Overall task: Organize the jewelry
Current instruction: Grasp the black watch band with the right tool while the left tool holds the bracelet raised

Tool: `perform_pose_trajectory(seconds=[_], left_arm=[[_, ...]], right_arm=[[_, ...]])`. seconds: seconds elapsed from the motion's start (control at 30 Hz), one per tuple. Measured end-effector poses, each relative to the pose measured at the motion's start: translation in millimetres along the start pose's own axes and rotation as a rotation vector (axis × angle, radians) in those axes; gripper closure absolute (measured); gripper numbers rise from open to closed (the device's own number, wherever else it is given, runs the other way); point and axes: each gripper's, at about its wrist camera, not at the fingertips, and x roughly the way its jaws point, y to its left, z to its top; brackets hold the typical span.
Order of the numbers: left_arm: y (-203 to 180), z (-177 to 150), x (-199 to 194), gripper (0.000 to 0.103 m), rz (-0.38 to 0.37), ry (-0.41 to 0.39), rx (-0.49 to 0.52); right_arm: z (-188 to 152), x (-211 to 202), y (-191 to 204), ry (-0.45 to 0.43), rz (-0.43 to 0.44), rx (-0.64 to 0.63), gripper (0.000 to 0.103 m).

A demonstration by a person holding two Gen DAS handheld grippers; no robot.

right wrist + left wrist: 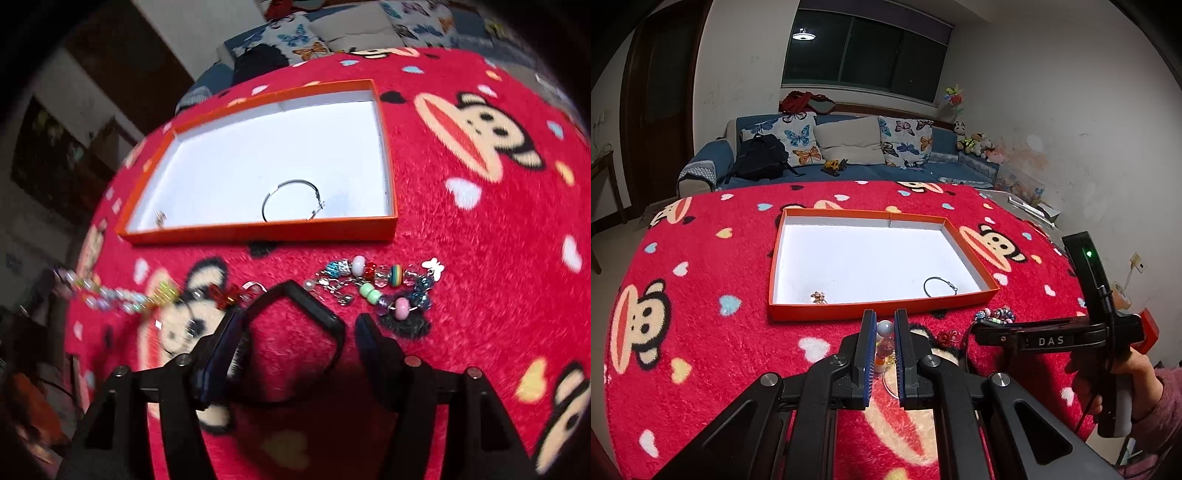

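Left tool (885,334) clamped on a pearl-tipped earring (885,328) near the orange box (882,308); carry it over the rim w/o snagging. Right tool (291,325), jaws apart, hovers by the bead bracelet (384,286), possibly around a black item.

One orange tray (827,308), one hoop earring (291,201), two bead bracelets (384,286)
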Motion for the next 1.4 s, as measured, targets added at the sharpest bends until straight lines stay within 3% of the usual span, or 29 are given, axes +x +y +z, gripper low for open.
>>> perform_pose_trajectory(seconds=[0.13,0.27,0.5,0.53,0.63,0.97,1.07,1.4], left_arm=[[-0.4,-2.8,0.8,0.094,-0.005,0.004,0.003],[2.2,-4.5,1.1,0.094,-0.006,0.007,0.002],[3.0,-6.2,3.0,0.094,-0.017,0.011,-0.007],[2.3,-6.5,3.3,0.094,-0.018,0.014,-0.007],[0.2,-6.6,0.9,0.094,-0.019,0.011,0.0],[-2.1,4.7,-11.7,0.094,-0.044,-0.016,-0.014],[-5.2,13.8,-16.9,0.094,-0.059,-0.032,-0.01],[-8.5,56.3,-27.2,0.094,-0.079,-0.071,0.014]], right_arm=[[-1.1,7.0,12.4,0.001,-0.032,-0.008,0.019],[-8.8,16.2,28.6,-0.009,-0.129,-0.07,0.015],[-11.6,21.9,35.9,-0.005,-0.18,-0.105,0.005],[-12.4,24.8,38.6,-0.008,-0.19,-0.12,0.0],[-19.8,30.1,48.5,-0.008,-0.234,-0.207,0.0],[-23.2,7.1,24.0,0.008,-0.119,-0.243,0.035],[-22.0,2.3,16.7,0.01,-0.078,-0.225,0.041],[-13.8,-18.4,10.8,-0.007,0.028,-0.245,0.045]])
